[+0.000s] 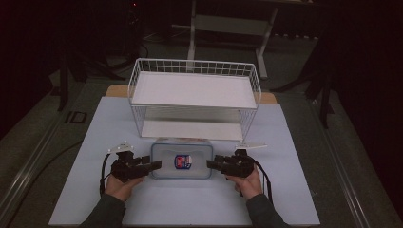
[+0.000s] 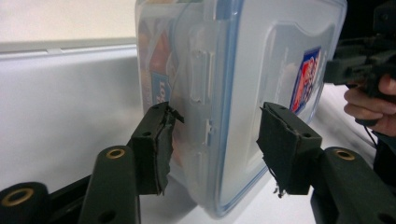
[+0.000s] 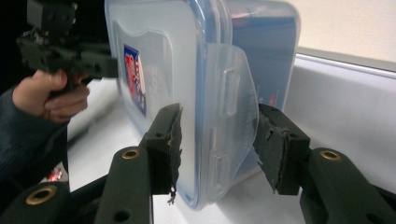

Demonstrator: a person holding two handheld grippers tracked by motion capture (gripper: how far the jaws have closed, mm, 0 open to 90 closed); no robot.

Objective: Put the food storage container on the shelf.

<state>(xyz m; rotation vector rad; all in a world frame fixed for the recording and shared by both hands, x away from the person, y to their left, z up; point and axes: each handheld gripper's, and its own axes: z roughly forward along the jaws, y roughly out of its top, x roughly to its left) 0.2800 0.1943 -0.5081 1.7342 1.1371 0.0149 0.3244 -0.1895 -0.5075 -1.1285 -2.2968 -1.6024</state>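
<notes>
While each claw straddles a container (image 1: 181, 160) edge, sides stay roomy.

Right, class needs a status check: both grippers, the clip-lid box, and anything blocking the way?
Left gripper and right gripper astride the box ends, full grip unclear. Box flat on mat. Wire rack close behind; nothing between.

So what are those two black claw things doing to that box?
A person holds a black two-jaw gripper in each hand. The left gripper and the right gripper sit at opposite ends of a clear plastic food box with a blue-rimmed lid, each with its jaws set around an end. The box lies on the white table, just in front of a white wire shelf rack.
</notes>
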